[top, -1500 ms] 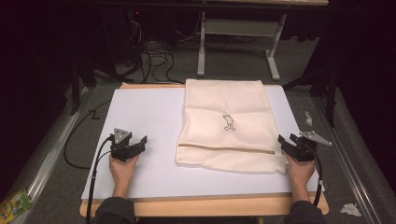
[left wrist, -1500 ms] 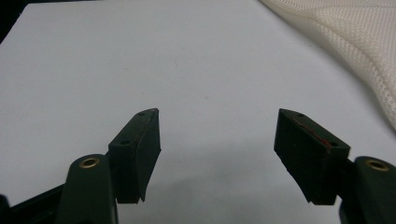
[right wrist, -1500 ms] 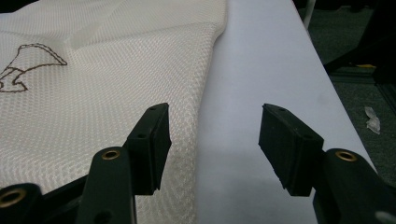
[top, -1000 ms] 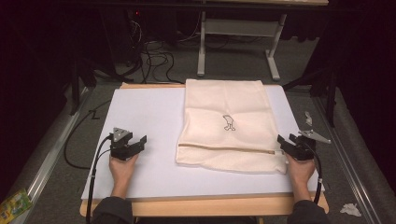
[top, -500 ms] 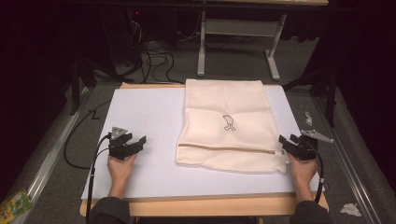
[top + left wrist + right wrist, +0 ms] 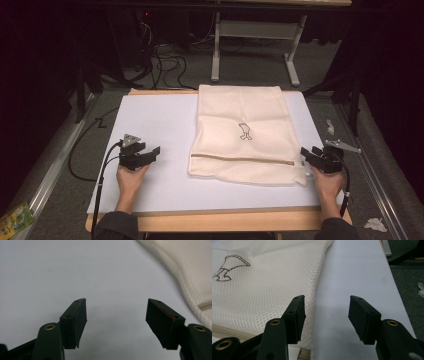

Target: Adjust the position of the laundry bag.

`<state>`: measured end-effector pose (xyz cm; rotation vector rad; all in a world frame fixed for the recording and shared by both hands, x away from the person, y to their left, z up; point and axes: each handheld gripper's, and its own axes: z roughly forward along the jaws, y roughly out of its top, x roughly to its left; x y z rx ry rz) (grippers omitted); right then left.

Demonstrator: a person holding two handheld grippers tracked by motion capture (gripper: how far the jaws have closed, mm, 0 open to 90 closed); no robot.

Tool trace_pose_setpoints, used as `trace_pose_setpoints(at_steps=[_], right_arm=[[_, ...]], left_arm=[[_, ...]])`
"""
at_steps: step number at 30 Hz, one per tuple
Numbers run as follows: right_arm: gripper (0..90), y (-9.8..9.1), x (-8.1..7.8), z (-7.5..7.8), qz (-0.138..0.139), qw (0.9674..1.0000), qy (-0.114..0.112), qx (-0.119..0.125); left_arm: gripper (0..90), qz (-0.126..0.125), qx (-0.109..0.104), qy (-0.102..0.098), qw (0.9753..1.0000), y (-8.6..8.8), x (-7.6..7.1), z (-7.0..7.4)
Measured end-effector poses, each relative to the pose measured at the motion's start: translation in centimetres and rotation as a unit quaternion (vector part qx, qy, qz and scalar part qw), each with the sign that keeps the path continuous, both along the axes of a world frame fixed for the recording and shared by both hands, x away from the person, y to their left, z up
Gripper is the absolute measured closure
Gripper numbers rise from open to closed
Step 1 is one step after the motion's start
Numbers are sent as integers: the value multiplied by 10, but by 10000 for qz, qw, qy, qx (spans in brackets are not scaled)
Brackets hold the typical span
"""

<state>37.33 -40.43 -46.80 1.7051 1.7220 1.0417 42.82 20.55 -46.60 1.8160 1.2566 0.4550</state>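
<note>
Cream mesh bag [image 6: 243,134] lies flat on the right half of a white board [image 6: 150,120] that covers the wooden table [image 6: 220,220], its far edge at the back of the board and its zippered near edge [image 6: 240,158] facing the person. A small dark embroidered figure [image 6: 244,131] sits near its middle. It looks spread out and smoothed so that its corners can be reached from the near side. The right gripper [image 6: 311,155] sits at the near right corner of the bag, just beside the end of the zipper, and seems placed there to take that corner. In the right gripper view its jaws have just been closing a little yet stand wide apart; one jaw is over the bag's mesh edge [image 6: 312,290], the other over bare board, and the pads press on nothing. The right hand [image 6: 327,182] rests low on the board behind it, forearm coming straight in from the near edge. The left gripper [image 6: 150,154] waits well apart from the bag on the bare left part of the board, pointing toward the bag's near left corner. In the left gripper view its jaws gape wide and empty, with the bag's edge [image 6: 190,277] off to one side. The left hand [image 6: 131,176] also lies low and level, cable [image 6: 102,185] trailing back off the table.
</note>
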Motion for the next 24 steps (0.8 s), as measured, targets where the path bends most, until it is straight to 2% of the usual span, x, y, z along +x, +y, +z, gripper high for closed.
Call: trace_pose_setpoints(at_steps=[7, 12, 13, 16, 20, 24], right_arm=[[502, 2, -2, 6, 162, 9997, 175, 10], [508, 5, 0, 11, 300, 9992, 264, 0], [511, 7, 1, 13, 325, 9990, 298, 6], [513, 8, 2, 13, 365, 9987, 348, 1], [519, 11, 5, 15, 411, 9981, 457, 8], [521, 13, 8, 17, 425, 9977, 530, 17]], left_arm=[[331, -342, 60, 81, 9994, -19, 1, 10], [332, -601, 85, 196, 9980, -36, 4, 14], [332, -714, 106, 223, 9971, -44, 5, 16], [333, -790, 27, 286, 9965, -50, 6, 16], [332, -1002, 99, 397, 9941, -68, 9, 18], [331, -1030, 15, 441, 9937, -74, 12, 19]])
